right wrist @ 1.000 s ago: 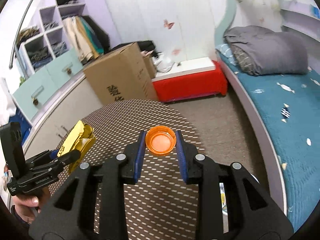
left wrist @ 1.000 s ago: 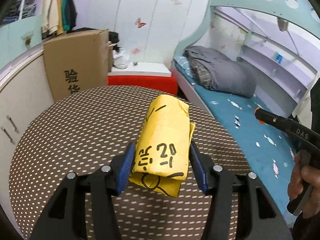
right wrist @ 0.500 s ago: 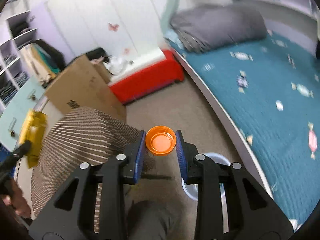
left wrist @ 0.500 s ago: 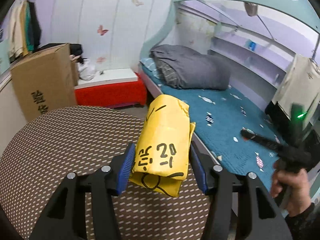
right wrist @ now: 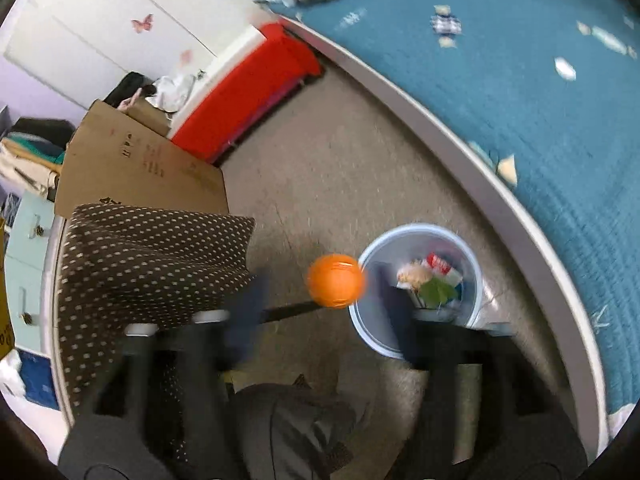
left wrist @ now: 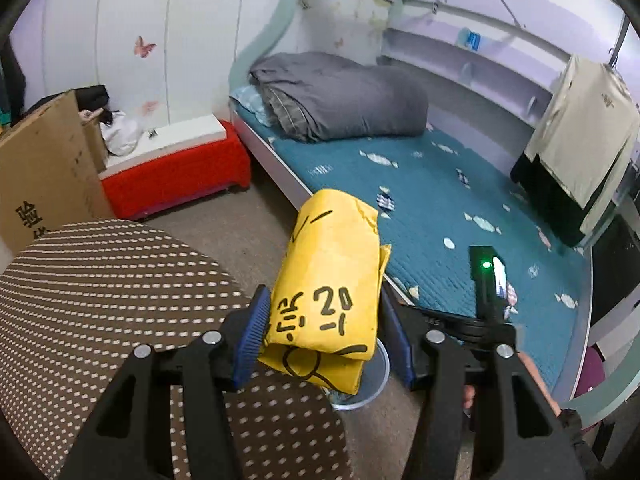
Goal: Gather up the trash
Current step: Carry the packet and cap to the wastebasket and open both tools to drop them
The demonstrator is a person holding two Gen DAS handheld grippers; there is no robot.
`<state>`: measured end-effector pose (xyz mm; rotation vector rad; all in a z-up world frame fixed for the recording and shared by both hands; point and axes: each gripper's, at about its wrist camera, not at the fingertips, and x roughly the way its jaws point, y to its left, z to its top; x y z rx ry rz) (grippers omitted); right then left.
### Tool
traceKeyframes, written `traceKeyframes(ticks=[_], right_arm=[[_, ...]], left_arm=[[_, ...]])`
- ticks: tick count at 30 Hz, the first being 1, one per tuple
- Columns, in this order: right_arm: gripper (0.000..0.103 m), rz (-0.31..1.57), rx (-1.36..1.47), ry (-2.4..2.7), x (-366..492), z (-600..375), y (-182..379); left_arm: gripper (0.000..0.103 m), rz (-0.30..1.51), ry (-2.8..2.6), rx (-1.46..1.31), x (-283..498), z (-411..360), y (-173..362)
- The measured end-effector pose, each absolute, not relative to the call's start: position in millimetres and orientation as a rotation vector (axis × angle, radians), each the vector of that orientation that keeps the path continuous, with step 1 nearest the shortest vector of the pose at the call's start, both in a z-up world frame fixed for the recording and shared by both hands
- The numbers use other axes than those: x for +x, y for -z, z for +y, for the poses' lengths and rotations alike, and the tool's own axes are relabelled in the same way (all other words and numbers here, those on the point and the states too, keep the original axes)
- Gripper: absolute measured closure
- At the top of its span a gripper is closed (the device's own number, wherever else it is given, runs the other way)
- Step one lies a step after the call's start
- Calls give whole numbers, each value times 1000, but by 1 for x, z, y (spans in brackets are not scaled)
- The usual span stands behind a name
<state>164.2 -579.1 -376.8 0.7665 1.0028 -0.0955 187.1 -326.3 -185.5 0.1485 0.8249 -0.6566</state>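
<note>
the right tongs (right wrist: 320, 320) have just sprung wide, and the orange bottle cap (right wrist: 337, 280) that sat pinched between them half a second ago is loose, a blurred disc with a clear gap to the pad on either side. it hangs forward of the tongs and overlaps the near-left rim of the pale blue trash bin (right wrist: 472, 256). the view has swung off the bench and now looks steeply down at the floor, with wrappers and a green scrap (right wrist: 438, 290) already lying in the bin. by my read this is the drop itself, though the cap looks closer to the rim than to the middle, so a bounce off the edge onto the carpet is possible.

the left tongs (left wrist: 324, 338) are a different story: clenched on the folded yellow packet (left wrist: 332, 292) with black marker scrawl, both blue pads (left wrist: 252, 328) pressed into its sides. a second ago that packet hung over the dotted bench (left wrist: 100, 288); now it has swung out past the bench edge, and a sliver of the bin's rim (left wrist: 380, 376) peeks out just below and behind it. the right tool's body with its green light (left wrist: 486, 266) sits off to the right of these tongs.

so one piece is on its way in, and the packet is lined up as the likely next release.
</note>
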Motion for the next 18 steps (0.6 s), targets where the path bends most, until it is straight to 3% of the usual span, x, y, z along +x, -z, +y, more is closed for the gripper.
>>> traceKeyframes(ticks=[5,18], right_arm=[[24,995,834,154,149,-600,389],[18,789,791,266,84,-644,325]], left_arm=[[50,911,668,169,204,-355,214],[50,1087,716,244,225,-432,282]])
